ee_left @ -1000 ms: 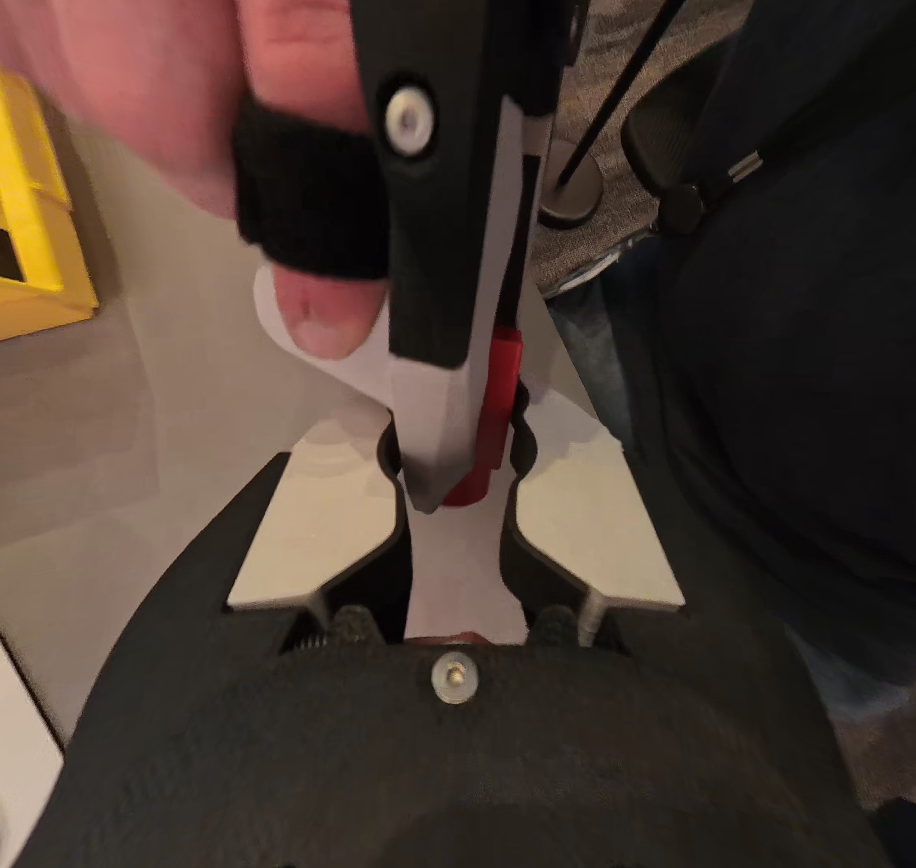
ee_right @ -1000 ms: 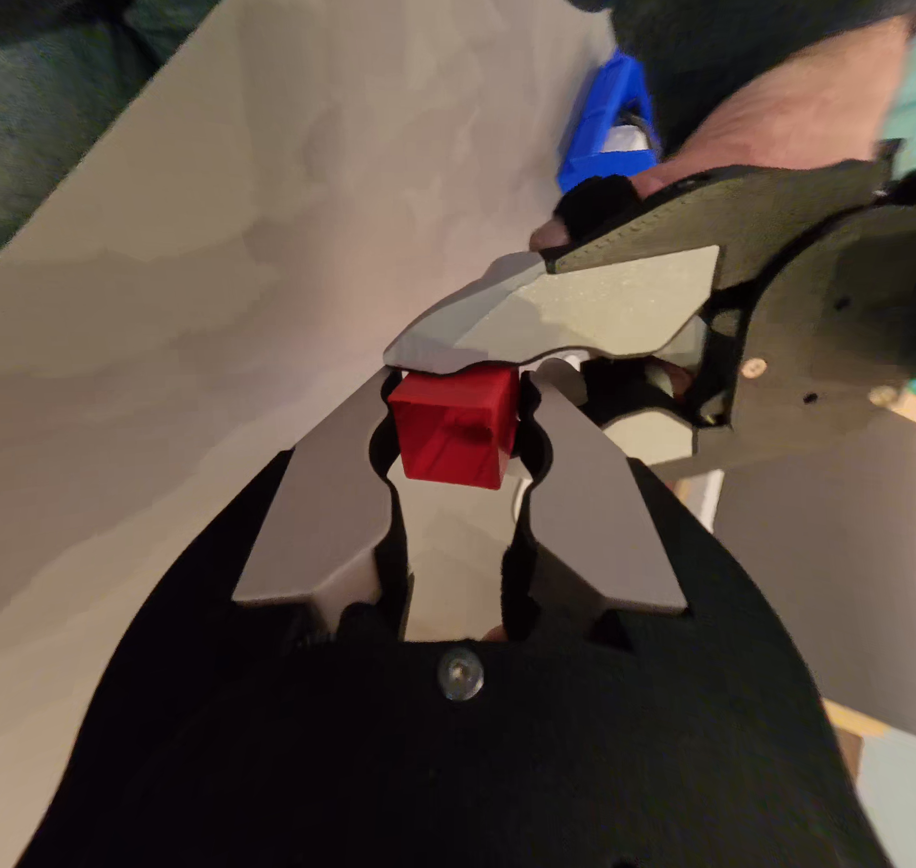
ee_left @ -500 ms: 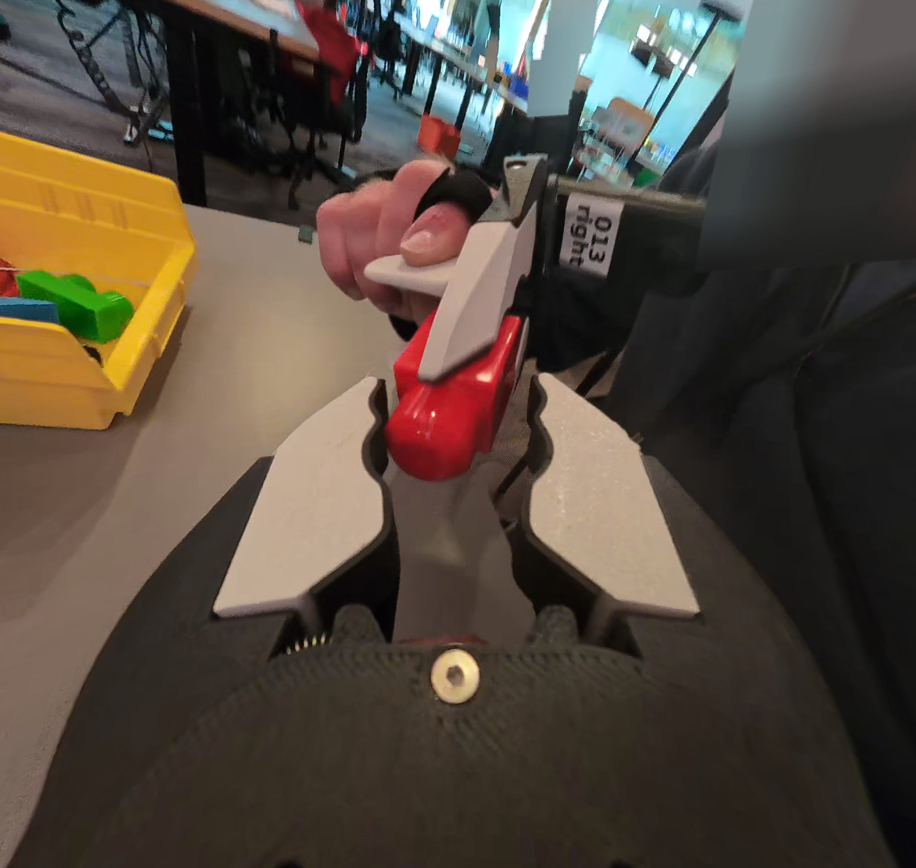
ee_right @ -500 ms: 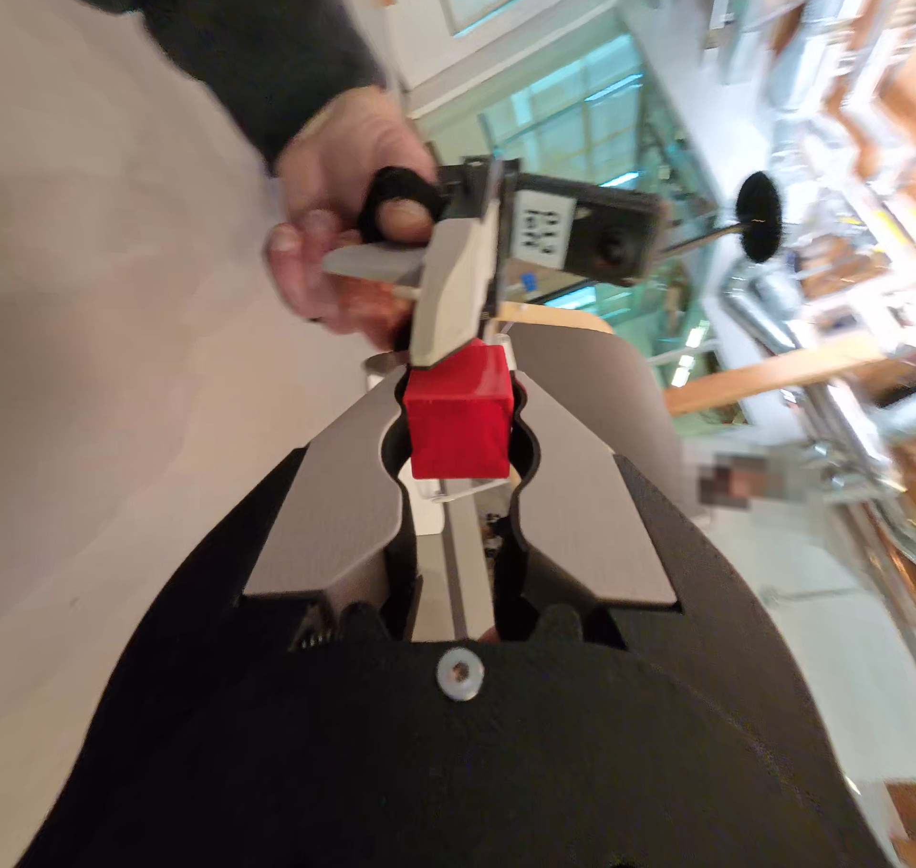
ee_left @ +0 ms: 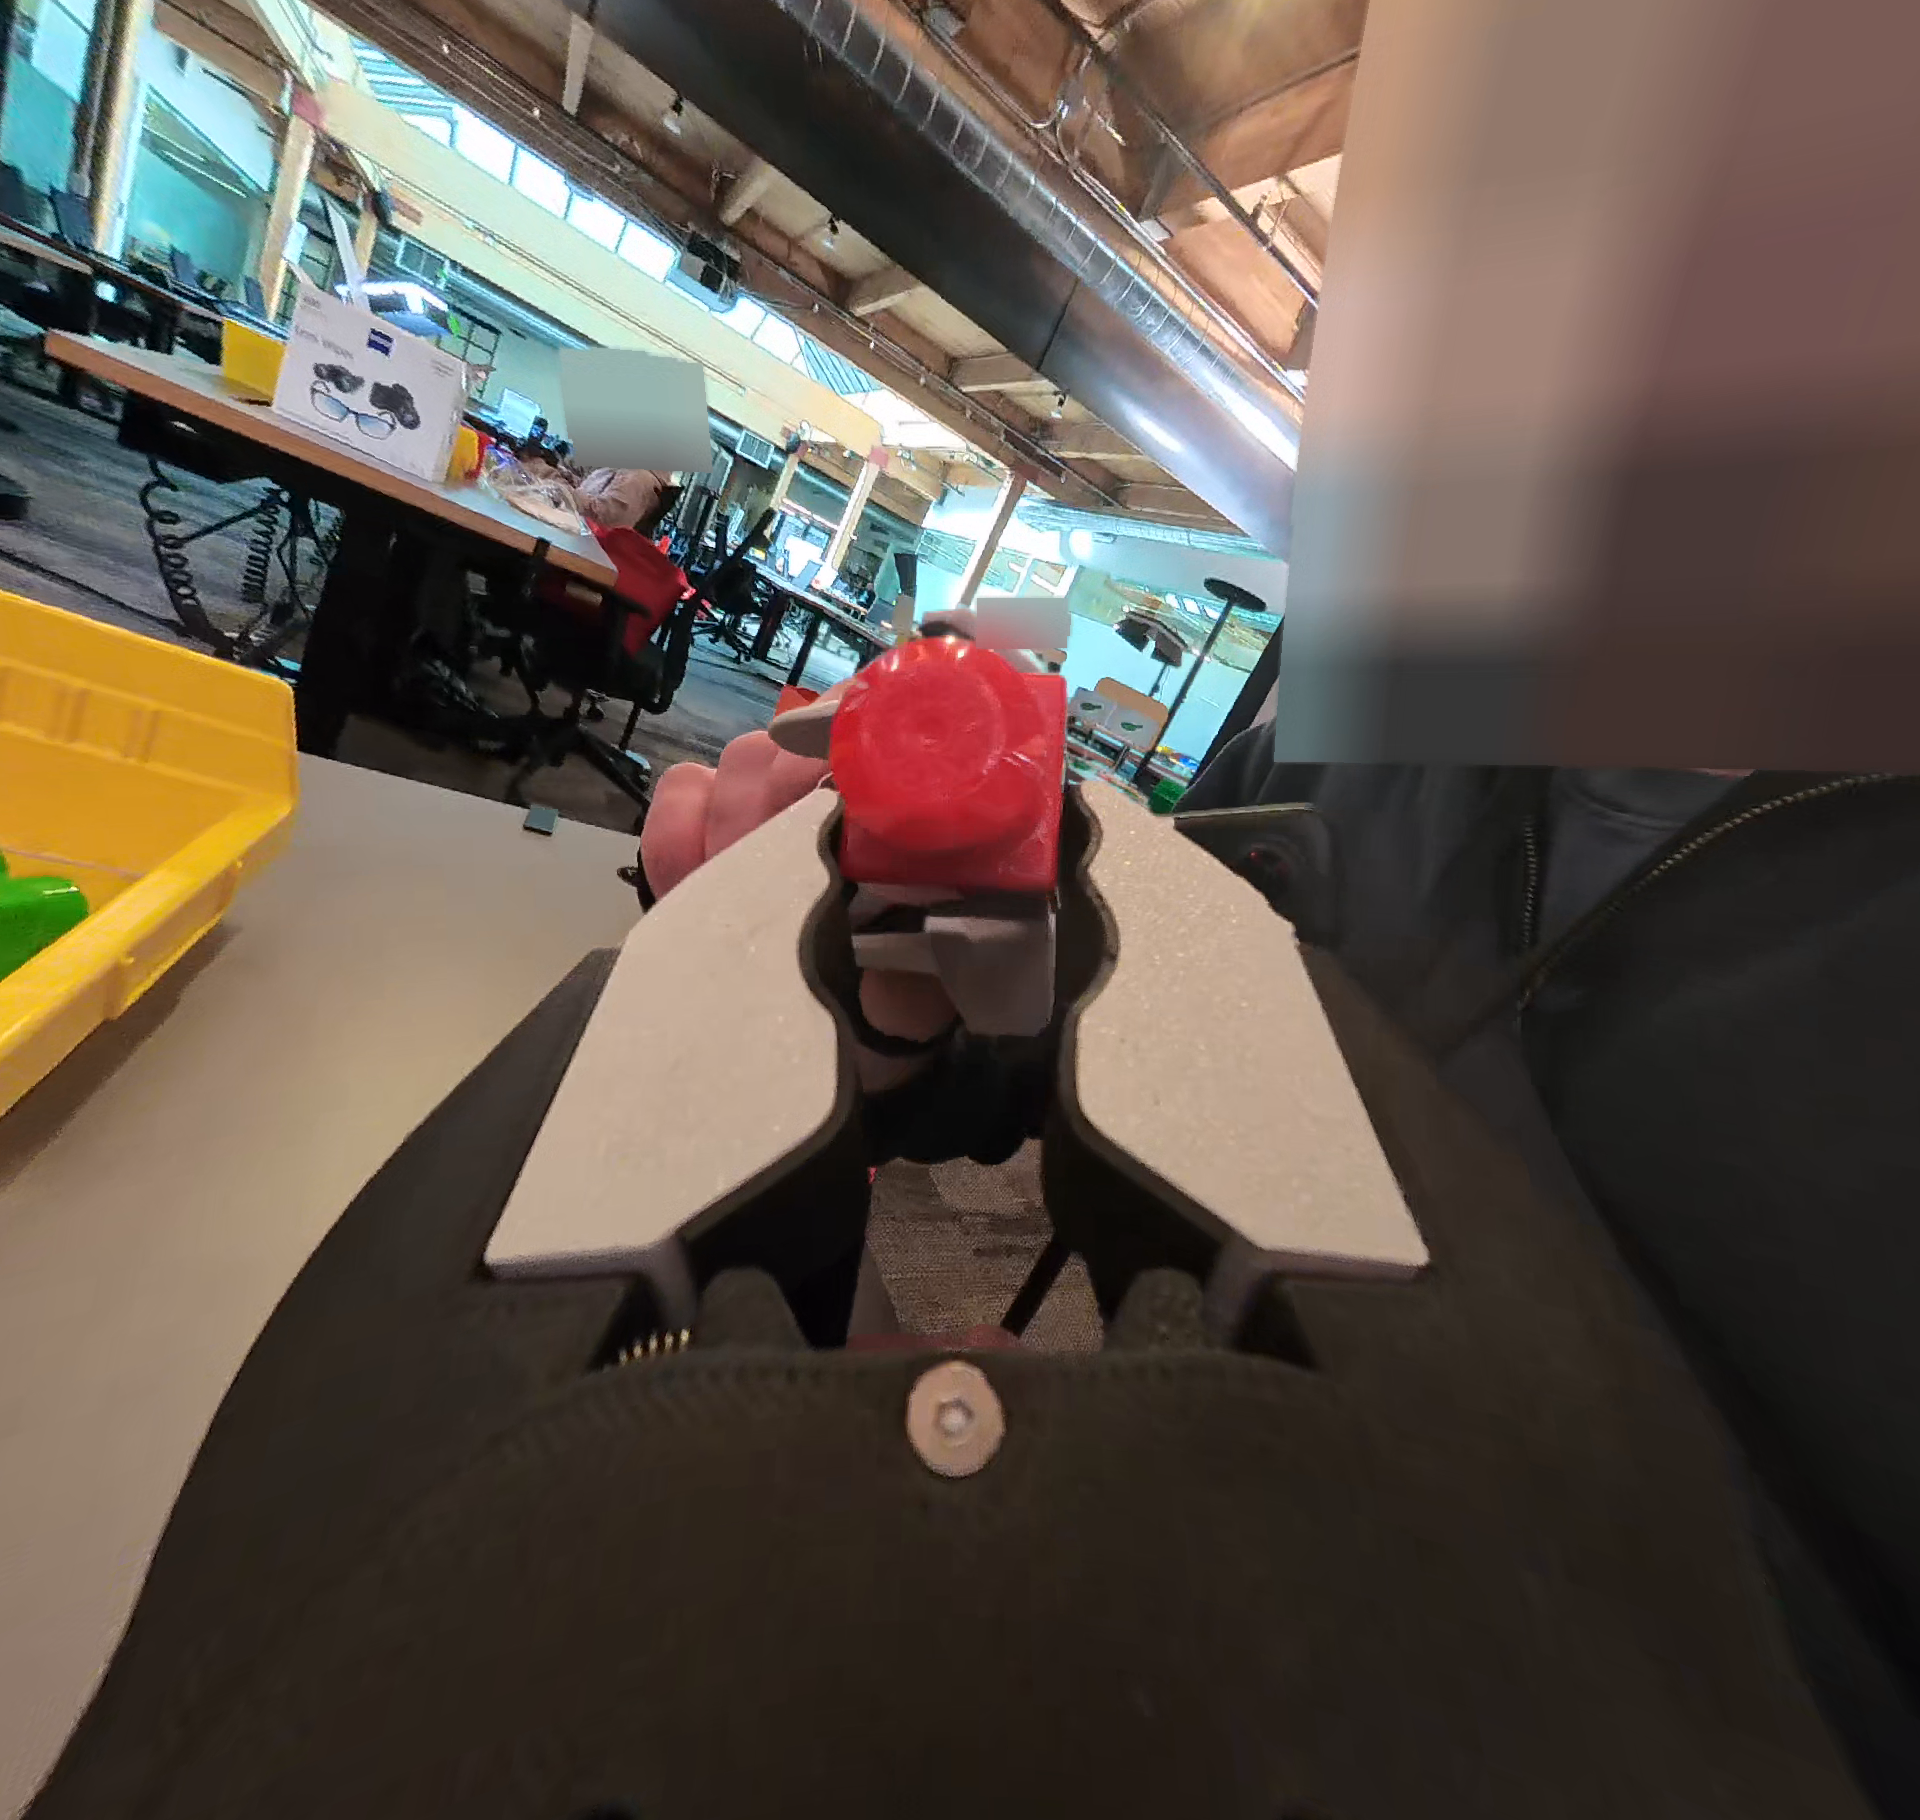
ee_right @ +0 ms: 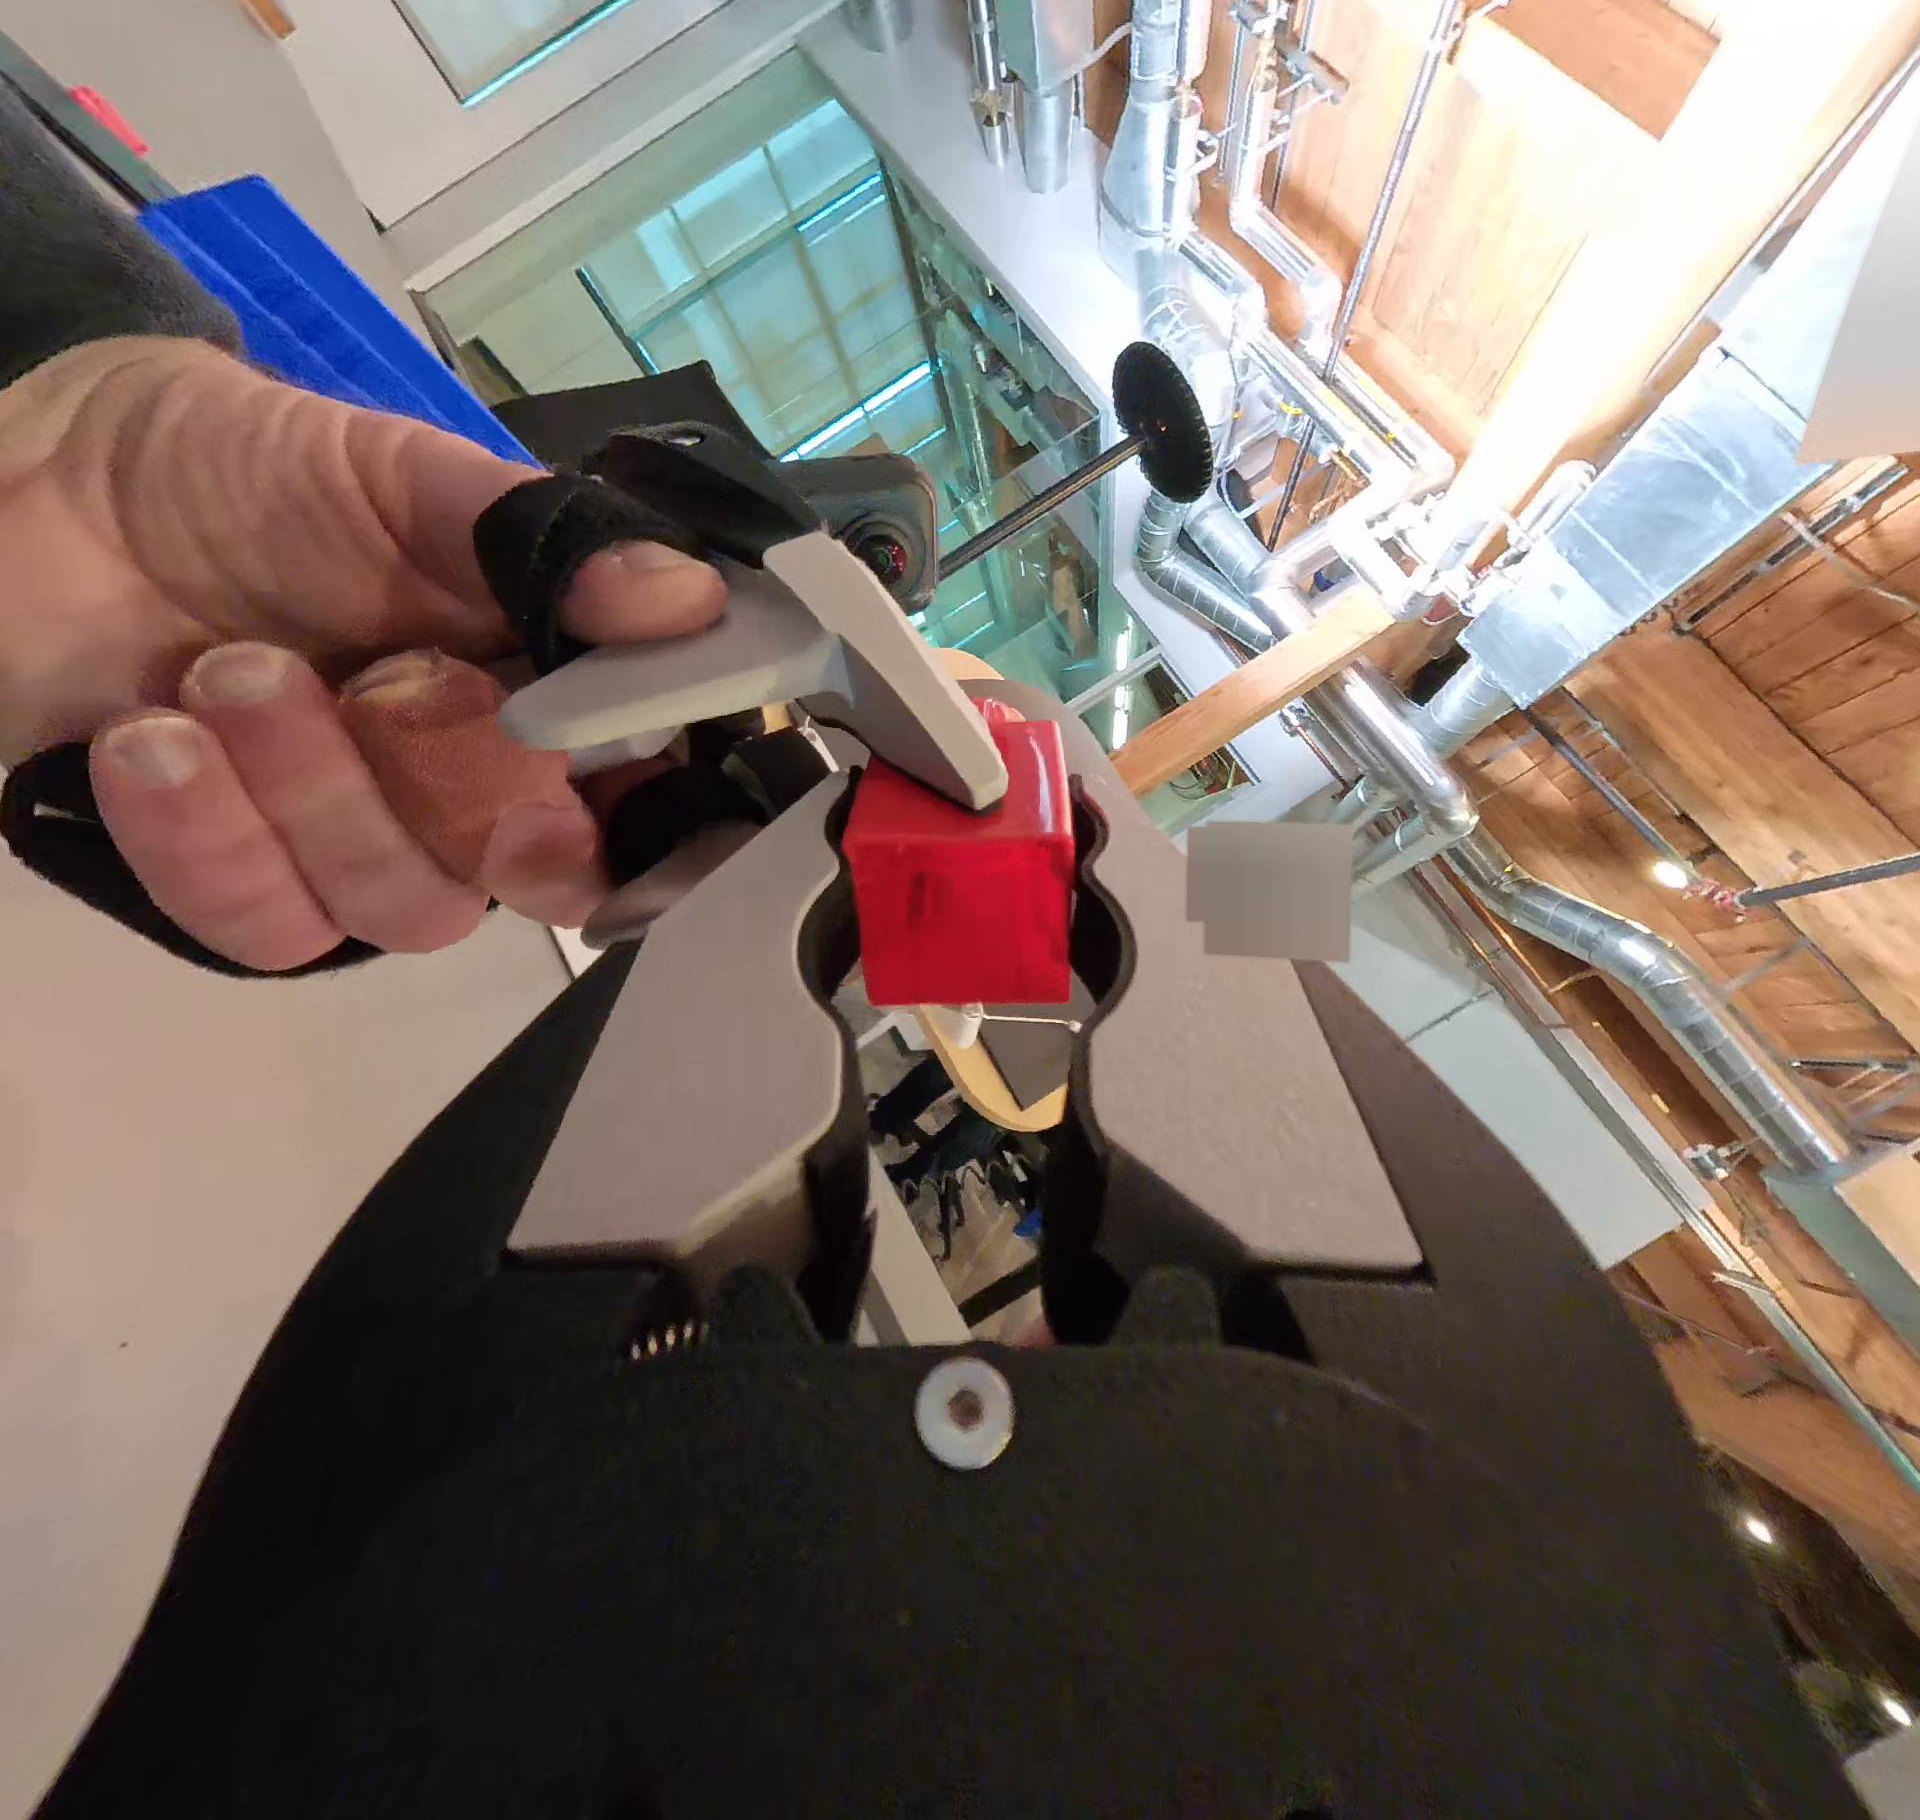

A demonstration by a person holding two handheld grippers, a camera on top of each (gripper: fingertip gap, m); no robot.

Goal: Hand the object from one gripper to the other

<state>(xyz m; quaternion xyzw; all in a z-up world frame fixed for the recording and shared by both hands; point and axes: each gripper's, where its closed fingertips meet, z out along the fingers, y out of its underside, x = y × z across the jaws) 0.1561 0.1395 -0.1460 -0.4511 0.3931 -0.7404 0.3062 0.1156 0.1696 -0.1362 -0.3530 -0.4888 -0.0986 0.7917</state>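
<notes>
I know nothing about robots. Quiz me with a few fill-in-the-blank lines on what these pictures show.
1. The left gripper and the right gripper both clamp the ___ block.
2. The bin on the table is ___.
3. The piece lying in that bin is ___.

Missing words: red; yellow; green.

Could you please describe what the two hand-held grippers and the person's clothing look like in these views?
Each hand-held gripper, left and right, has a textured black body, a silver screw at its centre, and two flat grey fingers with wavy black inner edges. A small spring shows at one finger's base. Black straps loop around the person's fingers, and the person wears a dark sleeve and a dark zipped jacket.
</notes>
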